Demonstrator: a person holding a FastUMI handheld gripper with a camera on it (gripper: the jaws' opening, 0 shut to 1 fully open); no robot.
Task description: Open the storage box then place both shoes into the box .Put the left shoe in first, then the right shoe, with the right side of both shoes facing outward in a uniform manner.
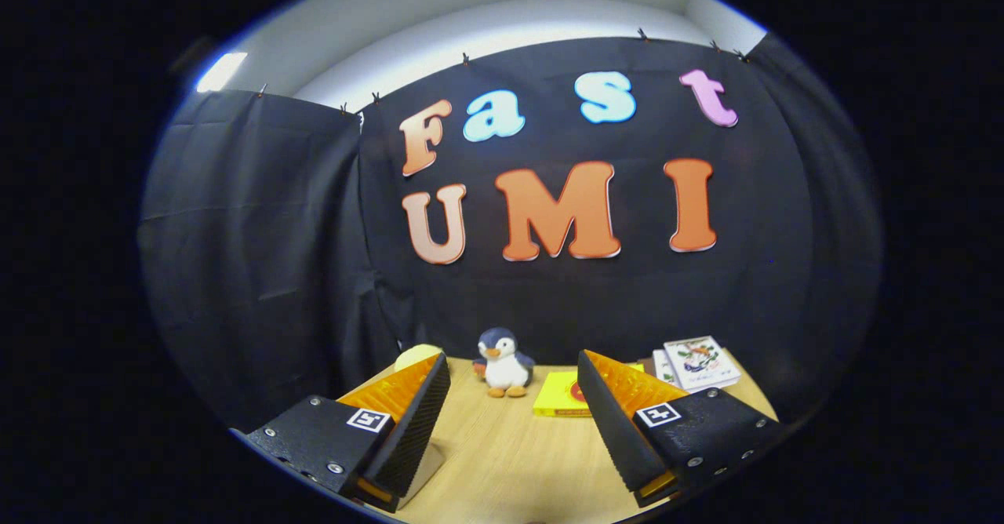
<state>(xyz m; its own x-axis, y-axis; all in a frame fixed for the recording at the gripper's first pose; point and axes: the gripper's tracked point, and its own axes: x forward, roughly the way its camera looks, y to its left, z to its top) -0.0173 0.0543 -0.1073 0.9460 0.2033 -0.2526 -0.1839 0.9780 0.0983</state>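
Observation:
My gripper (514, 414) is held level above a wooden table (502, 453), pointing at the booth's back wall. Its two fingers (412, 422) stand wide apart with only bare tabletop between them, so it is open and holds nothing. A pale box-like corner (420, 469) peeks out just under the left finger; I cannot tell what it belongs to.
A small penguin plush (503, 363) stands at the far edge of the table, beyond the fingers. A flat yellow box (561, 395) lies beside it. A stack of booklets (698, 363) rests past the right finger. A pale rounded object (417, 356) sits behind the left fingertip.

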